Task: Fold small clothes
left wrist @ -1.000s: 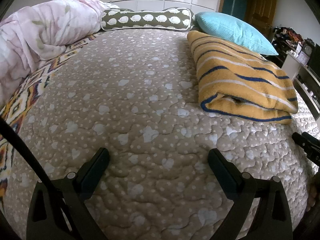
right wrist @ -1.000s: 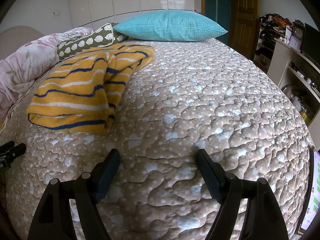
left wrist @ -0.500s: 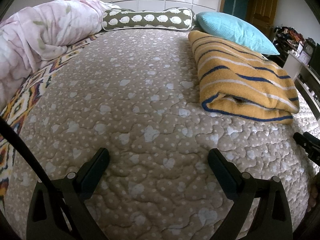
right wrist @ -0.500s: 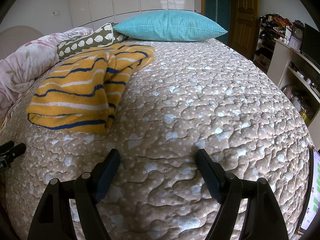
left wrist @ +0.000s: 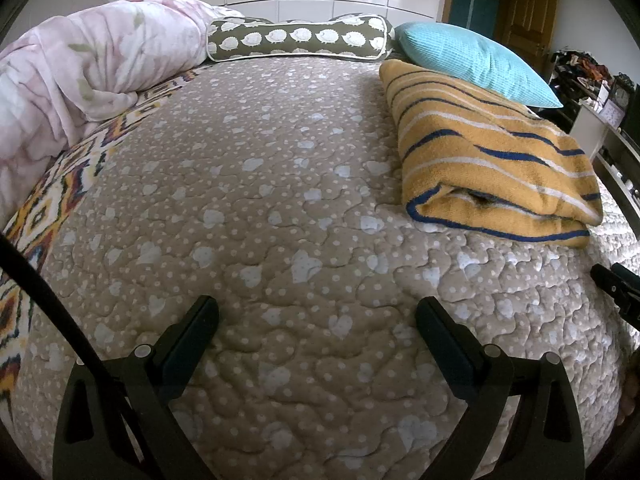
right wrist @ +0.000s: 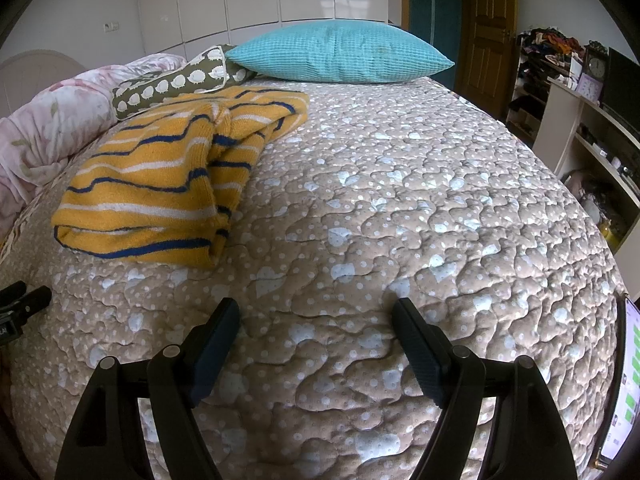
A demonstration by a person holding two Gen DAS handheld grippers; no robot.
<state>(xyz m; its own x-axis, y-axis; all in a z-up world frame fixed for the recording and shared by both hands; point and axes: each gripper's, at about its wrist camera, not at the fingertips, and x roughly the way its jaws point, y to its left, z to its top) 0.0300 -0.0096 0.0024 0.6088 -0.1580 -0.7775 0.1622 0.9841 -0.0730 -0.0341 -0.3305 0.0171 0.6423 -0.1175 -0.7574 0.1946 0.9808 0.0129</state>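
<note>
Your left gripper (left wrist: 316,322) and right gripper (right wrist: 316,322) hover spread wide, empty. The striped sweater (left wrist: 488,152) lies upper right in the left view, upper left in the right view, its long axis running away toward the pillow (right wrist: 340,52); neither gripper is clearly nearer.

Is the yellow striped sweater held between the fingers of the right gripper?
No, the yellow striped sweater lies folded on the bed, apart from the right gripper, whose fingers stand open over bare quilt.

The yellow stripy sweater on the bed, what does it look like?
The mustard-yellow knitted sweater with navy and white stripes looks soft and thick. It is folded into a chunky bundle, one layer spilling out sideways, and lies on the beige quilted bedspread. Its far end reaches toward the turquoise pillow. Neither tool touches it.
</note>
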